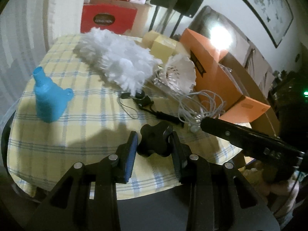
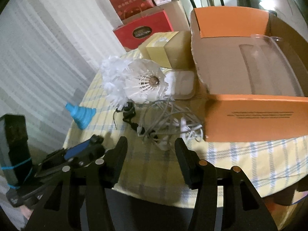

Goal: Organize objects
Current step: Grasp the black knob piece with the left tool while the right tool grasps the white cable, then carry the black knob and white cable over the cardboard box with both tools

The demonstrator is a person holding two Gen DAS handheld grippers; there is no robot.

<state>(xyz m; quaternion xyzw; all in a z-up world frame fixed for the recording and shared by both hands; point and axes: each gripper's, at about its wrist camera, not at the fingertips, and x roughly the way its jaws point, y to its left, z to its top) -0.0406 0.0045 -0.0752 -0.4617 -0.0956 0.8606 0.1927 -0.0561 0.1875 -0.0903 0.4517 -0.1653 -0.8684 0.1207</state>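
My left gripper [image 1: 154, 144] is shut on a black star-shaped knob [image 1: 155, 139] near the front of the yellow plaid tablecloth [image 1: 77, 134]; both pads press its sides. My right gripper [image 2: 152, 150] stands open over the cloth's front edge with nothing between its fingers, just short of a tangled white cable [image 2: 169, 119]. In the left wrist view the right gripper [image 1: 240, 134] reaches in from the right, its tip by the cable [image 1: 202, 105]. In the right wrist view the left gripper [image 2: 82, 152] shows at lower left.
A blue plastic funnel-like piece [image 1: 48, 96] stands at the left. A white fluffy duster [image 1: 119, 59], a shuttlecock [image 2: 146, 82], a black strap gadget [image 1: 142, 98] and a white square case [image 2: 182, 84] crowd the middle. An open orange box [image 2: 250, 119] fills the right, with yellow boxes [image 2: 163, 48] behind.
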